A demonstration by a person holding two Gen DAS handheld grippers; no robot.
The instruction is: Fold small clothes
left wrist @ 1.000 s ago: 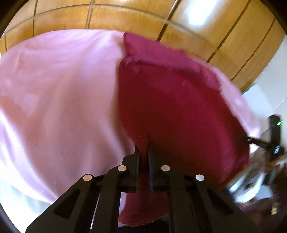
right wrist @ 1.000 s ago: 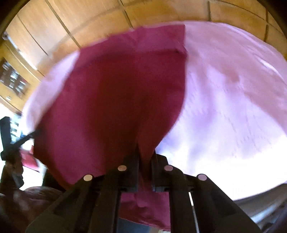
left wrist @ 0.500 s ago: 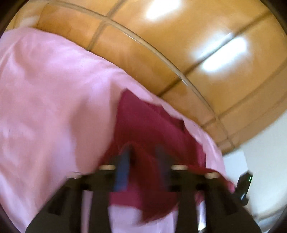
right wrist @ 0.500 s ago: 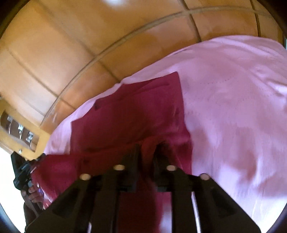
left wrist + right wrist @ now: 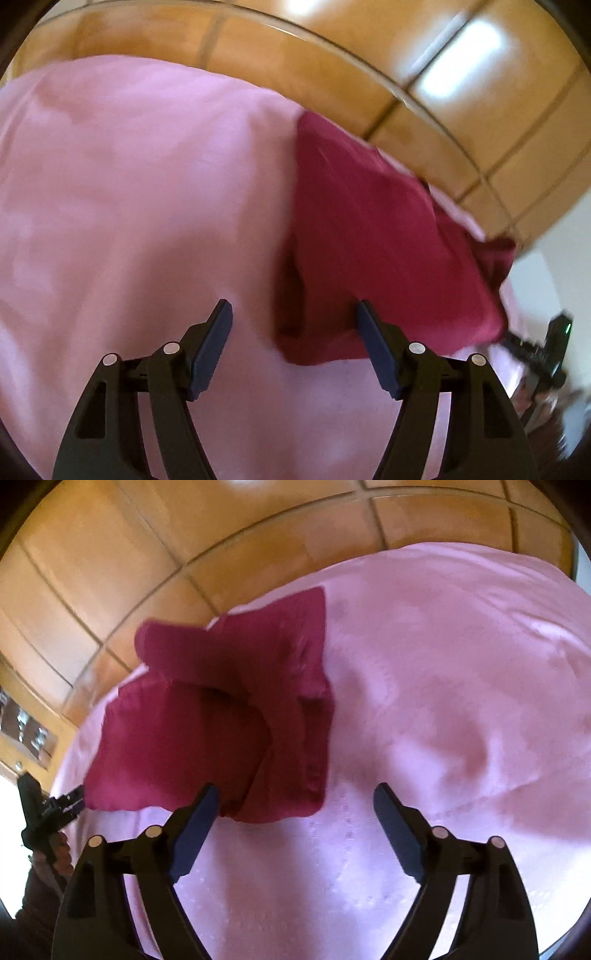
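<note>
**Both tongs spreading, dark red cloth down on the pink sheet**

Nearest to me in the left wrist view, my left gripper [image 5: 293, 334] has its 2 jaws standing wide and still opening. Nothing is pinched; I see pink sheet [image 5: 129, 206] through most of the gap, and the near corner of the dark red cloth [image 5: 373, 243] lies beyond it, by the right-hand finger [image 5: 380, 354]. I cannot tell whether that finger touches the fabric.

In the right wrist view, my right gripper [image 5: 295, 812] is likewise wide and opening, with bare pink sheet [image 5: 443, 701] between the jaws. Its left-hand finger [image 5: 195, 823] sits just at the lower edge of the dark red cloth [image 5: 192, 738]; contact is unclear through the blur.

Further out, the cloth lies on the sheet, doubled over itself, with a rounded fold and a loose flap raised near its far corner. It sits close to the sheet's far edge.

At the side of each view I catch the other gripper: the right one [image 5: 543, 354] low at the right edge, the left one [image 5: 48, 808] at the left edge, with a hand [image 5: 59, 853] gripping its handle.

Beyond the sheet is an orange-brown tiled floor [image 5: 147, 554] with bright glare patches.
</note>
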